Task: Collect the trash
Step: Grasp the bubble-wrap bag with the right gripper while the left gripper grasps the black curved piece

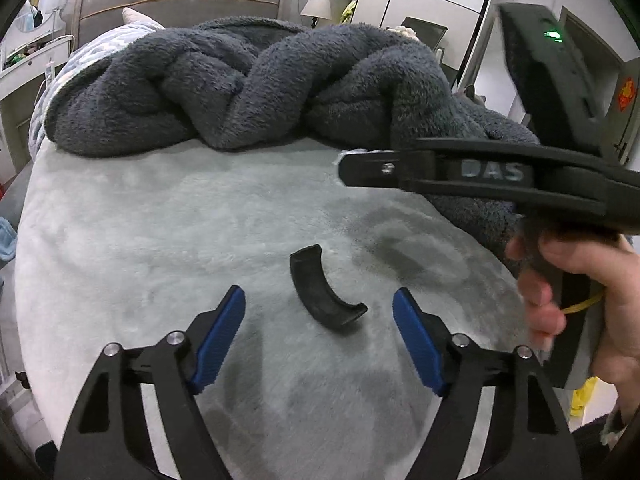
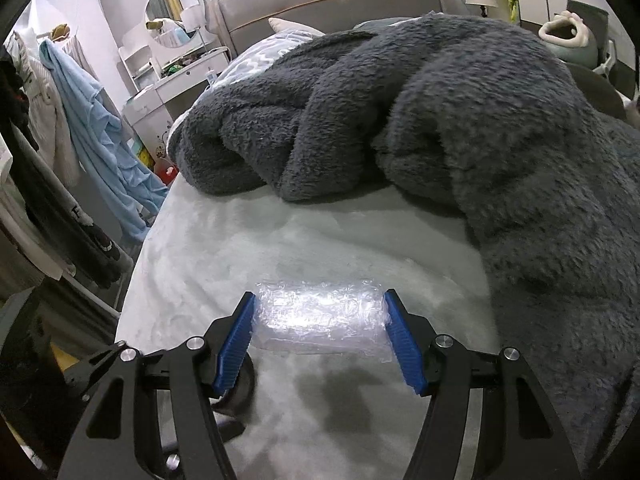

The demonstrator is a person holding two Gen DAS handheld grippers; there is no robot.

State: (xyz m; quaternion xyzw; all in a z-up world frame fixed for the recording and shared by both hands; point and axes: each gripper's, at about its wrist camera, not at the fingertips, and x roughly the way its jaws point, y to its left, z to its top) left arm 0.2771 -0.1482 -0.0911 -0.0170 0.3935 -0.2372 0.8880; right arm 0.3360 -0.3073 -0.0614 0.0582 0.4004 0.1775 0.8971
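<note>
The bubble wrap roll [image 2: 322, 316] lies crosswise between the blue pads [image 2: 236, 338] of the right gripper [image 2: 320, 336], its long axis running from one pad to the other. Both pads touch its ends, so the fingers hold it over the pale grey bed cover [image 2: 192, 248].

The curved black plastic piece [image 1: 322, 290] lies on the same cover, between the spread fingers of the left gripper [image 1: 318, 334] but apart from both pads. Its arc runs from far-left to near-right, with the hollow side turned to the right.

Only the left wrist view shows the right hand [image 1: 584, 304] on the handle, with raised letters that seem to read "DAS". In the right wrist view, the black piece is mostly hidden behind the left finger. The dark fleece blanket [image 2: 460, 120] is heaped behind.
</note>
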